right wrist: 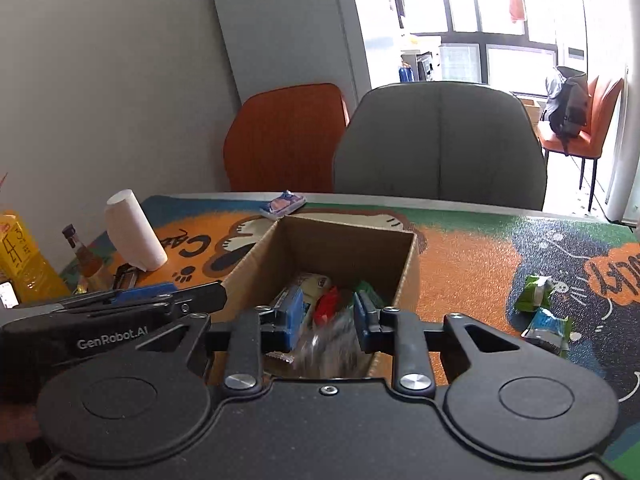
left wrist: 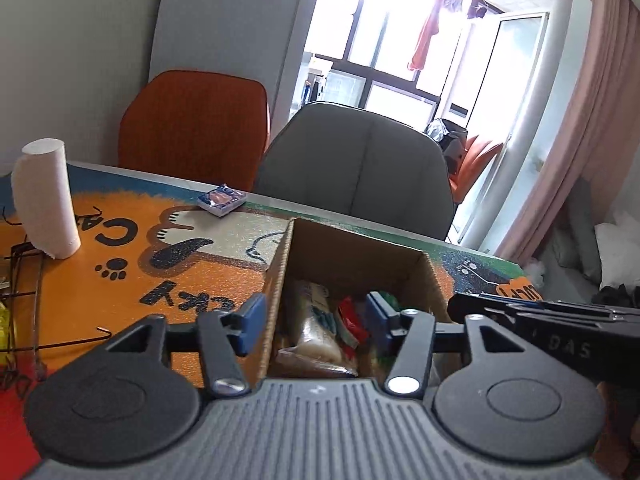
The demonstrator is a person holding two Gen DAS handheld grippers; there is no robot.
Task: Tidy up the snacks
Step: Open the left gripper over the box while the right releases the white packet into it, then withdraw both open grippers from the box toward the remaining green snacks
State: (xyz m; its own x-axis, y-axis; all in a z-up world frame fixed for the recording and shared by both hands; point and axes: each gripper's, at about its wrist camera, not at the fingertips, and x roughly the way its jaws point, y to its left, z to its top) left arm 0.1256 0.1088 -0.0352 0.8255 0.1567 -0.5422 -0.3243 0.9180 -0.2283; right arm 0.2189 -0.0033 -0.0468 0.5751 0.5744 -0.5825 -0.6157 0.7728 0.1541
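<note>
Here we hold both grippers over an open cardboard box [right wrist: 340, 248] that stands on the counter [right wrist: 472, 264], which is covered by an orange, green and blue cat-print mat. Our left gripper [left wrist: 316, 320] has its blue pads spread apart, with the box's left wall between them and nothing pressed. Our right gripper [right wrist: 326, 316] shows a narrow gap between its pads, and a blurred silvery packet [right wrist: 328, 348] sits right there; we cannot tell from the blur whether the pads pinch it. Inside the box lie several snacks: a pale wrapped pack [left wrist: 316, 324], a red packet [right wrist: 328, 304] and something green. A blue packet [right wrist: 282, 203] lies at the counter's far edge, beyond the box. Two green-and-blue packets [right wrist: 540, 312] lie on the mat to the box's right. A paper roll [left wrist: 44, 200] stands at the left.
</note>
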